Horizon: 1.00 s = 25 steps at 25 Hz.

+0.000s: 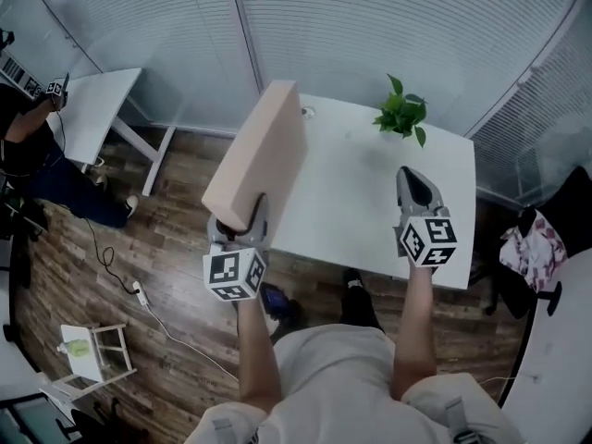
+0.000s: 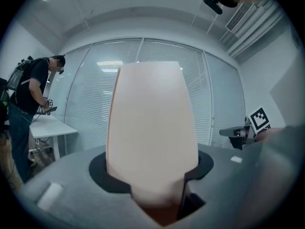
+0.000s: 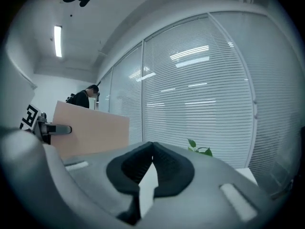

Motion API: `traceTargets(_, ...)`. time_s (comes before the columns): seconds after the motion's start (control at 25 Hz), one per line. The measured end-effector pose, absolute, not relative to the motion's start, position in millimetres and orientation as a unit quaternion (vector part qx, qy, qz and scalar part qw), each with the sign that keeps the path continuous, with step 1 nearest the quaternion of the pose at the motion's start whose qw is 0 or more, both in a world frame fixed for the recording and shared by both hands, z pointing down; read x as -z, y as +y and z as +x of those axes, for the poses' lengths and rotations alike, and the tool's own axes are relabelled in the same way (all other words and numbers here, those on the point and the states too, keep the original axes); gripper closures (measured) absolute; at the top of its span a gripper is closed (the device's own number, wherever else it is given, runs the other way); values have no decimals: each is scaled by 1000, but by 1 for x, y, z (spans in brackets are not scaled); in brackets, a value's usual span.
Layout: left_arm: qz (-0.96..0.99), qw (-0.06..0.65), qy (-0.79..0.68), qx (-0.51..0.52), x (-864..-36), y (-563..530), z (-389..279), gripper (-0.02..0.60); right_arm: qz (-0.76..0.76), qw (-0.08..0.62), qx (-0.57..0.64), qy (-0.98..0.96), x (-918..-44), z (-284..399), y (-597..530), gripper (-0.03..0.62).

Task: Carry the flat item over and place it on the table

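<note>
The wooden floor [image 1: 139, 276] is brown, and the wall of window blinds [image 1: 388, 26] is pale. A big white table [image 1: 370, 192] stands in the middle. A flat, light pink board [image 1: 264, 151] is up on its thin edge, leaning a bit. It shows over the left edge of that table. I cannot tell if it touches the table. The left gripper [image 1: 242, 225] is squeezing the near end of the board, with its jaws wide around it. The right gripper [image 1: 414, 181] is over the right part of the table. Its jaws are pressed together with nothing in them. A small green plant [image 1: 402, 114] sits at the far side of the table. A person [image 1: 37, 155] stands by another white table [image 1: 97, 109] on the left.
</note>
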State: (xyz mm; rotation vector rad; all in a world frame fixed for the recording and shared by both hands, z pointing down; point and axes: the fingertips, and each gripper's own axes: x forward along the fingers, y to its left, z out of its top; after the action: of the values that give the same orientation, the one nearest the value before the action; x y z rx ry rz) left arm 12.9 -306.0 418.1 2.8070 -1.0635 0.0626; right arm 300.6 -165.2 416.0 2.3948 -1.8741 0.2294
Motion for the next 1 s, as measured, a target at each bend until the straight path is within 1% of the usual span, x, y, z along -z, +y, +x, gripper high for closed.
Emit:
traceTargets(0.16, 922, 94, -374, -31, -430, -294, 47, 298, 749, 47, -89, -655, -422, 322, -197, 594)
traceTargets(0.4, 917, 175, -358, 5, -447, -267, 105, 299, 678, 70, -119, -722, -453, 322, -237, 594)
traceTargets(0.52, 905, 228, -357, 24, -464, -254, 127, 299, 654, 76, -117, -744, -461, 312, -250, 594)
traceTargets(0.64, 879, 301, -367, 43, -491, -242, 140, 301, 629, 78, -117, -765, -469, 297, -257, 594)
traceTargets(0.8, 825, 410, -380, 84, -537, -225, 152, 301, 593, 134, -110, -786, -497, 289, -261, 593)
traceTargets(1.0, 778, 479, -397, 92, -588, -207, 152, 301, 559, 259, -71, -784, -537, 282, -264, 594)
